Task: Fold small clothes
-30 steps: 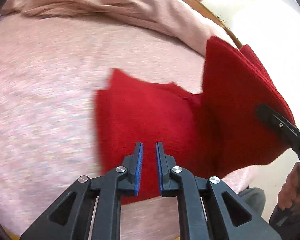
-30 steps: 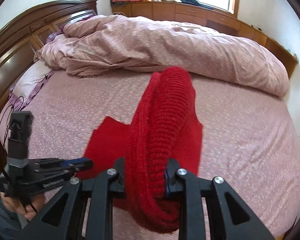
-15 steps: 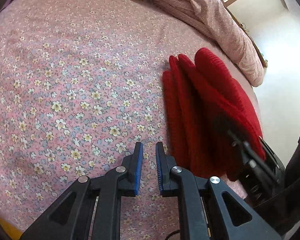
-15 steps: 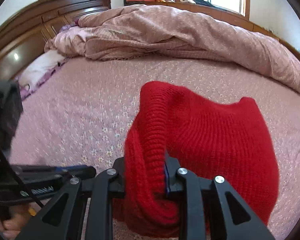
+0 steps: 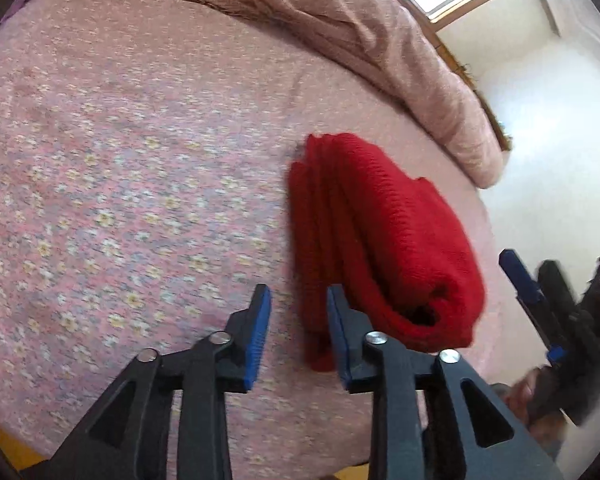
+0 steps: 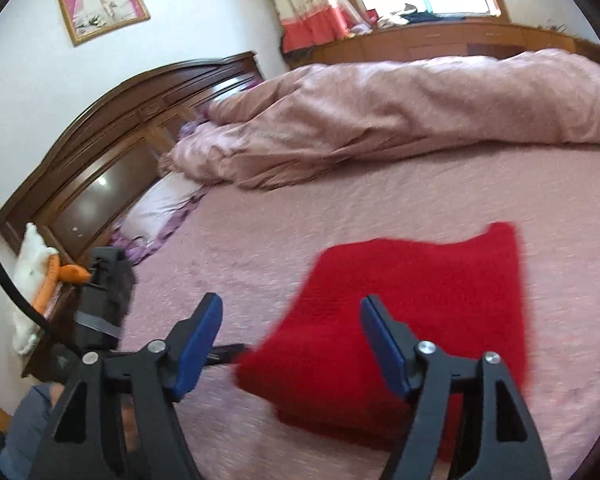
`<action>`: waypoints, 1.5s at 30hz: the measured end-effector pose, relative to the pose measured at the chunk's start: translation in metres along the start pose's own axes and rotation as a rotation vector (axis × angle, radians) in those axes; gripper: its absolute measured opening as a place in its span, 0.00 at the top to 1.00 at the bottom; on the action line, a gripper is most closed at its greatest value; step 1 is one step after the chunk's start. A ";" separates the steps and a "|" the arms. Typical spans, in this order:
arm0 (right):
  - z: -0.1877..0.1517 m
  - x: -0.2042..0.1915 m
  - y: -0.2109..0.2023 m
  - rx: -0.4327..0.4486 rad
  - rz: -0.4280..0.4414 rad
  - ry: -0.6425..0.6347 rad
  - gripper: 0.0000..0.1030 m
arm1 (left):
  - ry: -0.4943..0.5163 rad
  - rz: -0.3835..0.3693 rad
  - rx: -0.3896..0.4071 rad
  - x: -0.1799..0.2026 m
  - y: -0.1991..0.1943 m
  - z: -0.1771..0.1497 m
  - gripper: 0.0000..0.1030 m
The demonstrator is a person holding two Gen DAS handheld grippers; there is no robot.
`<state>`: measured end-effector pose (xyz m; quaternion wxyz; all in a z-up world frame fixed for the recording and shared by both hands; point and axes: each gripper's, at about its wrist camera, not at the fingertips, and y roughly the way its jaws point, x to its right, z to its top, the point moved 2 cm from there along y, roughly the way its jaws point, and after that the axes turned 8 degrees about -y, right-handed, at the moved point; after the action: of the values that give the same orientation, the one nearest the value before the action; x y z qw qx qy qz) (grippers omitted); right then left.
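The red knit garment (image 6: 412, 320) lies folded on the bed (image 6: 340, 216), low and right of centre in the right wrist view, its layers stacked but bulging at the near edge. The right tool (image 6: 290, 344) hangs over it with jaws spread wide, gripping nothing; the left tool (image 5: 296, 332) is also parted and empty, at the garment's near left edge. To finish well, press the stack flat and square the loose lower layers before leaving it.

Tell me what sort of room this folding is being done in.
Almost certainly a home bedroom: a bed with a dark wooden headboard, a rumpled pink duvet on the floral sheet, and a framed portrait on the wall.
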<state>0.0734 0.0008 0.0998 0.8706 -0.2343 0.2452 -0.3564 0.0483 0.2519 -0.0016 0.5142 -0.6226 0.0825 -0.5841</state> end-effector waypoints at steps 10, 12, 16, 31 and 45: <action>-0.058 0.134 -0.069 0.070 -0.155 0.113 0.26 | -0.125 -0.244 -0.057 0.018 0.006 -0.012 0.42; -0.064 0.149 -0.068 0.070 -0.128 0.182 0.26 | -0.171 -0.286 -0.073 0.020 0.005 -0.011 0.40; -0.054 0.145 -0.058 0.091 -0.024 0.181 0.31 | -0.189 -0.304 -0.057 0.025 -0.001 -0.016 0.39; -0.051 0.079 -0.028 0.011 -0.010 -0.125 0.86 | -0.240 -0.363 -0.142 0.035 0.030 -0.018 0.29; -0.117 0.064 -0.063 0.120 -0.319 -0.200 0.00 | -0.067 -0.198 0.035 0.119 0.044 -0.006 0.85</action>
<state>0.0122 -0.1142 0.0296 0.8354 -0.2520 0.0957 -0.4790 0.1018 0.1449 0.0415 0.4670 -0.6378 -0.0067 -0.6124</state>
